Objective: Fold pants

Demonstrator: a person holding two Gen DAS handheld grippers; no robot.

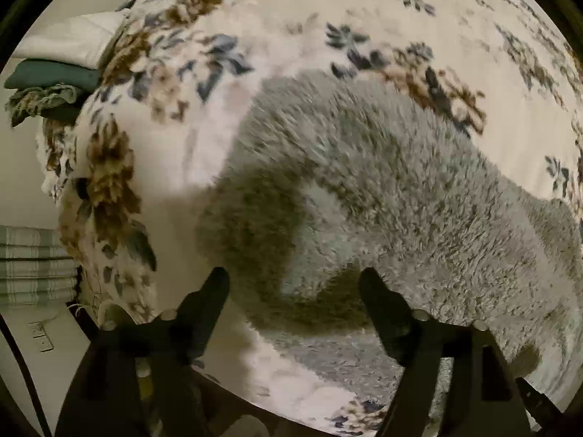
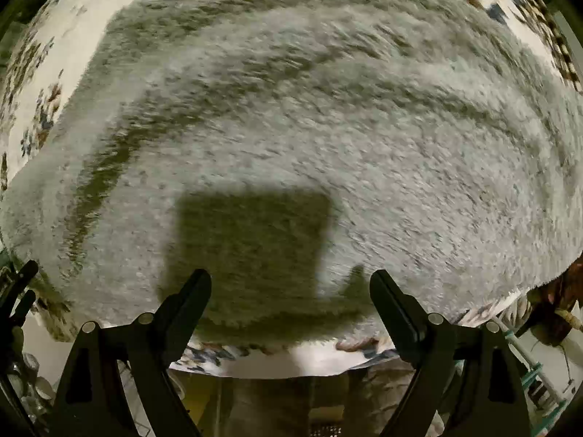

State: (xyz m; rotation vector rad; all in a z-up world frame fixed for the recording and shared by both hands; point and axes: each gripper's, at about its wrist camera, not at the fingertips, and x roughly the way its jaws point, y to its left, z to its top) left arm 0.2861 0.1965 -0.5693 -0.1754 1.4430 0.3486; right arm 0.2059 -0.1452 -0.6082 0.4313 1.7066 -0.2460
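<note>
Fluffy grey pants [image 1: 382, 189] lie spread on a floral cream blanket [image 1: 291, 18]. In the left wrist view they run from the upper middle down to the right, with one rounded end near the fingers. My left gripper [image 1: 293, 280] is open and empty just above that end. In the right wrist view the grey pants [image 2: 309, 116] fill almost the whole frame. My right gripper [image 2: 291, 282] is open and empty over their near edge and casts a square shadow on the pile.
The blanket's front edge [image 2: 277, 364] hangs just below the right gripper. Folded green and white cloths [image 1: 54, 73] are stacked at the far left. A striped fabric [image 1: 32, 266] and a wall socket [image 1: 40, 335] show at lower left.
</note>
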